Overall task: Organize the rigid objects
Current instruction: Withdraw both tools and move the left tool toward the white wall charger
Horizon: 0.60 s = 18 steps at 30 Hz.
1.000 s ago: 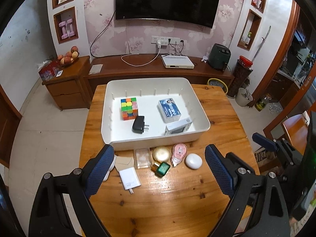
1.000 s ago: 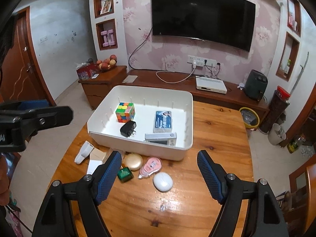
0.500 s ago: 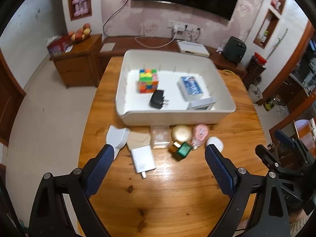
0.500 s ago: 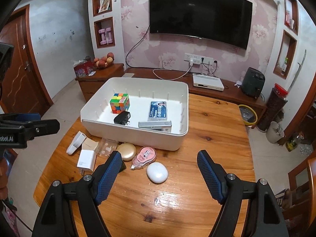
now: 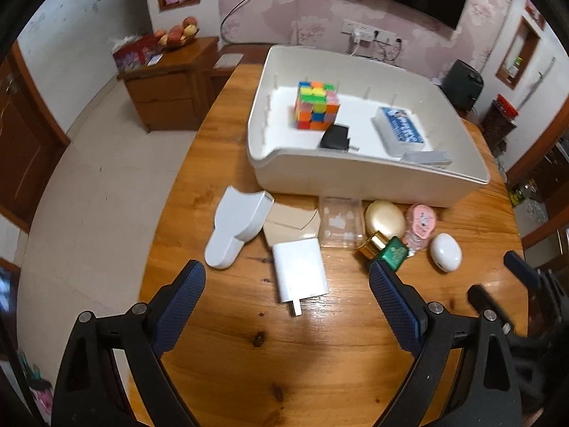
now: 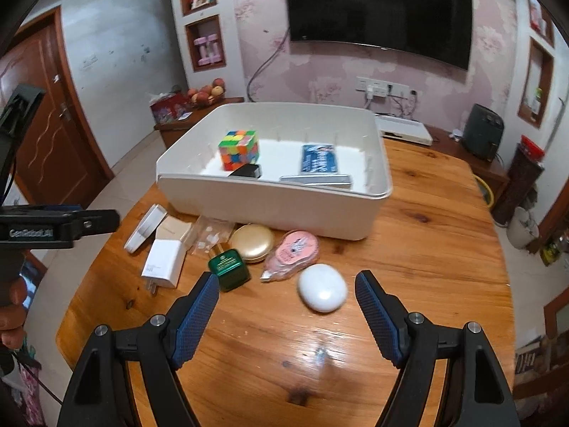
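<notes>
About a third of the sorting looks done: the white bin [image 5: 373, 181] on the wooden table [image 5: 284, 356] already holds 4 things, and 8 lie loose in a row in front of its near wall. Inside, from left to right, are a colour cube [image 5: 316, 106], a black plug [image 5: 335, 137] just in front of it, a blue-labelled box [image 5: 402, 131], and a flat grey device [image 5: 426, 157] leaning by the near wall. Outside, the row starts at the left with a white curved holder [image 5: 236, 227], then a tan card box [image 5: 290, 224] with a white charger [image 5: 300, 272] lying partly over it, prongs toward the camera. Next comes a clear case [image 5: 339, 226], a gold compact [image 5: 385, 217], a green bottle [image 5: 386, 251] with a gold cap touching the compact, a pink tape dispenser [image 5: 419, 226], and a white oval case [image 5: 445, 252] at the right end. The left gripper [image 5: 286, 297] hangs above the table with its jaws spread wide and nothing between them, the charger lined up in the gap. The right gripper [image 6: 284, 307] is also released and empty, its jaws framing the oval case from just short of it. My read is that the next 2 picks are the charger and the oval case, leaving 6 more items to lift over the wall.
</notes>
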Tool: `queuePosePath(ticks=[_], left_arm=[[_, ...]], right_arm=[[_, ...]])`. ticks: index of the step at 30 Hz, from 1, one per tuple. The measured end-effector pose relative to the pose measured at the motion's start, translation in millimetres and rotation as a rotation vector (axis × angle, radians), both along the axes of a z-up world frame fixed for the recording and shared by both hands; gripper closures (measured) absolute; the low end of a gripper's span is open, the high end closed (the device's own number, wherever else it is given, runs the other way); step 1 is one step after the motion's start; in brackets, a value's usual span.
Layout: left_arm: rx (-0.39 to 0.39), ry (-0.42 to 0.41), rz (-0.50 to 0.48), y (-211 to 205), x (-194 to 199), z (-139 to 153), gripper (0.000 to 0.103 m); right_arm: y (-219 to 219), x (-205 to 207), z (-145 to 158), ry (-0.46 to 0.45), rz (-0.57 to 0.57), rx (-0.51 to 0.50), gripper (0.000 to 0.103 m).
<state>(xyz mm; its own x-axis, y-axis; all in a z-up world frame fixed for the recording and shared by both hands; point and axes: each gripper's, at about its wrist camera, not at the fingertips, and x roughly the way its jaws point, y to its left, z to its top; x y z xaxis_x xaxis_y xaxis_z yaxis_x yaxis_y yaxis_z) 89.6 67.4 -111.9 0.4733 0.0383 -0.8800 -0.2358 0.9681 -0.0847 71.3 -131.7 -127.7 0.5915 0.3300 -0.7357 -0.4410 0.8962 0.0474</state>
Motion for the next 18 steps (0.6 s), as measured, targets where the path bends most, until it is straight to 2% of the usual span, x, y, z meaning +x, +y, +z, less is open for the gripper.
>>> queuePosePath(ticks=[5, 8, 18], left_arm=[[-0.080, 0.024, 0.097, 7, 8, -30, 0.009], [-0.102, 0.040, 0.147, 10, 12, -44, 0.009], [-0.049, 0.082, 0.186, 8, 22, -75, 0.009]], right_arm=[[25, 2, -25, -0.014, 0.063, -0.012, 0.024], [40, 5, -39, -0.026, 0.101, -0.022, 0.027], [72, 22, -67, -0.080, 0.161, -0.062, 0.030]])
